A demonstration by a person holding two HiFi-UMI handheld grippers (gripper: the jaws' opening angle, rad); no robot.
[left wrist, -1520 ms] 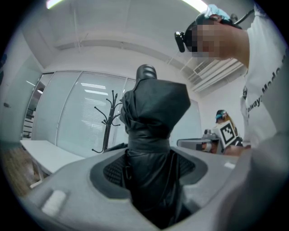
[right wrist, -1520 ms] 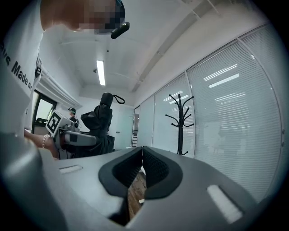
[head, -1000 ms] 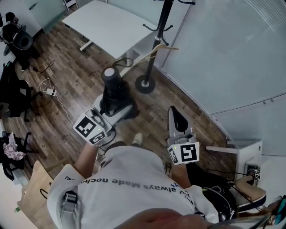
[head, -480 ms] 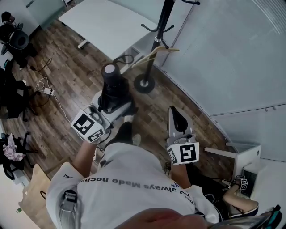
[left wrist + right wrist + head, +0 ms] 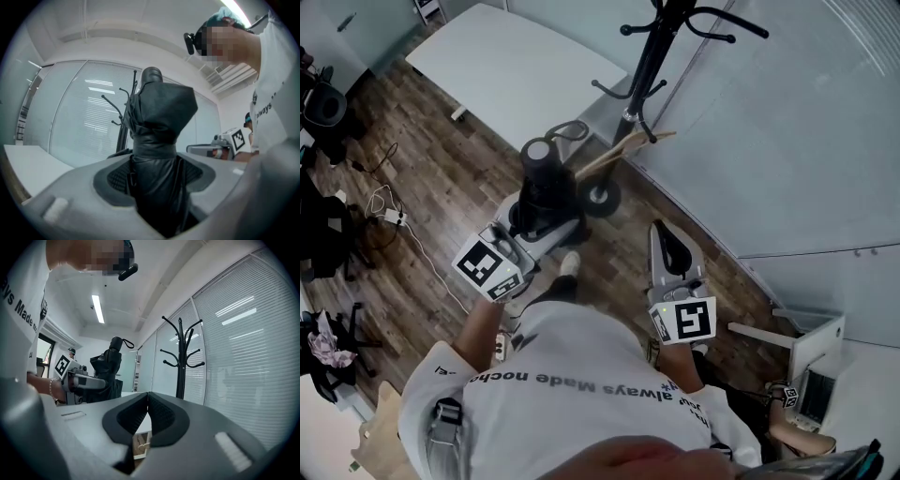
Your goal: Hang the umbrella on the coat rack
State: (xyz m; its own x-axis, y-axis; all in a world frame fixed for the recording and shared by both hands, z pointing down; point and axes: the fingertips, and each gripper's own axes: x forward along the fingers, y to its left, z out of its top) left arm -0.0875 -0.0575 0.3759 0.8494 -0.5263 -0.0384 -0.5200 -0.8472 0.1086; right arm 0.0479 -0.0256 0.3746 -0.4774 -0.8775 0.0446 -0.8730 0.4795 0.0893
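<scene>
Left gripper has the folded black umbrella clamped between its jaws. They sit pretty wide apart, but in the left gripper view the pads press on the bundled fabric from both sides, so it's a proper grip. The umbrella stands upright, its round end on top, with a thin loop coming off that end. It's probably a wrist strap, but it's too small to be sure.

Right gripper is out in front of the person on the other side, holding nothing. In the right gripper view its jaws meet at the tips with no gap.

The black coat rack stands ahead against the glass wall with the blinds, round base on the wooden floor. A pale wooden hanger hangs low on the pole. From the head view the umbrella is near the rack's base but clear of the hooks, so it isn't hung yet. A white desk sits to the left of the rack.
</scene>
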